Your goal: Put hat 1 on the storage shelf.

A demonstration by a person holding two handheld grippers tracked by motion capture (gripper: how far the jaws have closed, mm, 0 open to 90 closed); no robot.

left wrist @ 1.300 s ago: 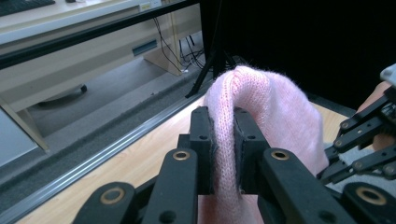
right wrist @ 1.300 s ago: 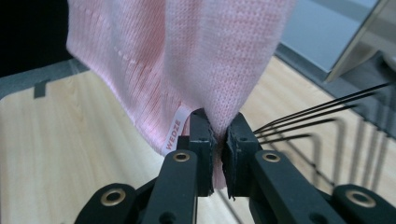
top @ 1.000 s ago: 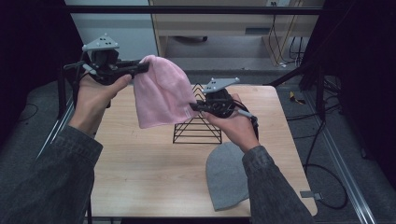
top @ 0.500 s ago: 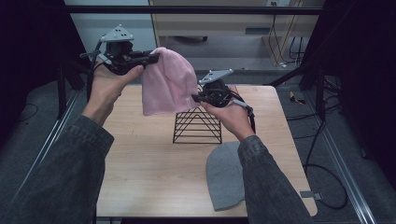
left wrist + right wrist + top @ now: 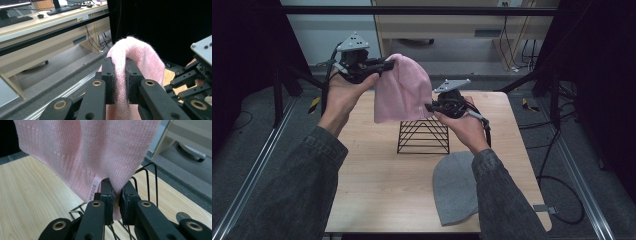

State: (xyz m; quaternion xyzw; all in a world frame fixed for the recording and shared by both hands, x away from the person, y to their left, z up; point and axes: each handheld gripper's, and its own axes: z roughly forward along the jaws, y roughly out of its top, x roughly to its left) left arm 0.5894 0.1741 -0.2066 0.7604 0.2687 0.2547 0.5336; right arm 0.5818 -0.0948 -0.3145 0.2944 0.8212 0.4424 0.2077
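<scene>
High view shows my left hand-held gripper clamped on the top of the pink beanie, holding it up over the far edge of the surface. My right hand-held gripper pinches the beanie's lower corner, just above the black wire rack. Right gripper view has the knit squeezed between my jaws beside its white label. A grey beanie lies flat near my right sleeve.

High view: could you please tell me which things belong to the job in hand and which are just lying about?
In the job:
pink beanie, held up between left tongs and right tongs
black wire rack under it

Lying about:
grey beanie, flat on table
</scene>
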